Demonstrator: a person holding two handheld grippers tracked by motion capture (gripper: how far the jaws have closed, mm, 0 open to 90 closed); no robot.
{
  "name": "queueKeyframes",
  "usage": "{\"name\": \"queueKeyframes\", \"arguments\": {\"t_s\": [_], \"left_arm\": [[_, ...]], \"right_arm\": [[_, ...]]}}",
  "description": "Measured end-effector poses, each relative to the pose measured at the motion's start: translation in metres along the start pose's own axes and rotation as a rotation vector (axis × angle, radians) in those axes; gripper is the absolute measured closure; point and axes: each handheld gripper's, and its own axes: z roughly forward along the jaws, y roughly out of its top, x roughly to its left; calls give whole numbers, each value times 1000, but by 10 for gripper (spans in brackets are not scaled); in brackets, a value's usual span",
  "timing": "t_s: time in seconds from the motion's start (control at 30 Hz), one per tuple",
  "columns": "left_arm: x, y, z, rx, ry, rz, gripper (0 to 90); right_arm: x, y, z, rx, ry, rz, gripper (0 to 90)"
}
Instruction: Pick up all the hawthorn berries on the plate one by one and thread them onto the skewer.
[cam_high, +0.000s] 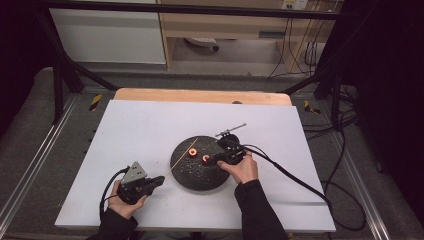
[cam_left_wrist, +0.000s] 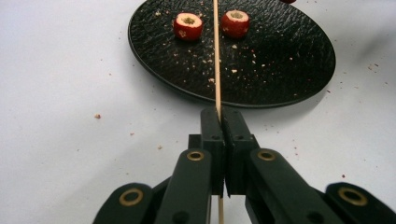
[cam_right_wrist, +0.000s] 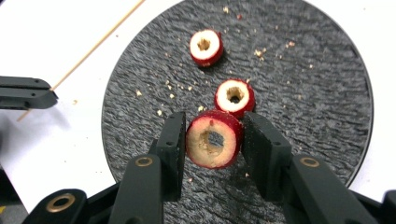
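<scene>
My left gripper (cam_left_wrist: 219, 114) is shut on a thin wooden skewer (cam_left_wrist: 217, 56) that points out over a round black plate (cam_left_wrist: 280, 70). In the high view this gripper (cam_high: 160, 180) rests on the table left of the plate (cam_high: 197, 180), with the skewer (cam_high: 180, 160) slanting up to the right. My right gripper (cam_right_wrist: 214, 119) is shut on a cored red fruit piece (cam_right_wrist: 214, 140), held a little above the plate (cam_right_wrist: 317, 84). Two more cored red pieces (cam_right_wrist: 206, 46) (cam_right_wrist: 235, 97) lie on the plate beyond it. The right gripper (cam_high: 214, 159) hovers over the plate's right half.
Crumbs are scattered over the plate and the white table top (cam_high: 150, 125). A small metal tool (cam_high: 230, 131) lies on the table just behind the plate. Cables trail from both grippers, the right one across the table to the right edge.
</scene>
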Motion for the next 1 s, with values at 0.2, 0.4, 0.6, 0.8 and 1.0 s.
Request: {"name": "queueKeyframes", "arguments": {"t_s": [0.2,0.4,0.6,0.8,1.0], "left_arm": [[-1,0,0,-1,-2,-2,884],[-2,1,0,-9,-2,-2,885],[-3,1,0,-13,0,-6,884],[-3,1,-1,-19,1,-10,885],[-4,1,-1,-25,4,-12,884]], "right_arm": [[-2,-6,-8,-63,18,-10,615],[-7,-15,-15,-167,39,-6,615],[-11,-23,-21,-278,65,29,615],[-15,-29,-25,-406,86,68,615],[-19,-34,-26,-509,97,98,615]]}}
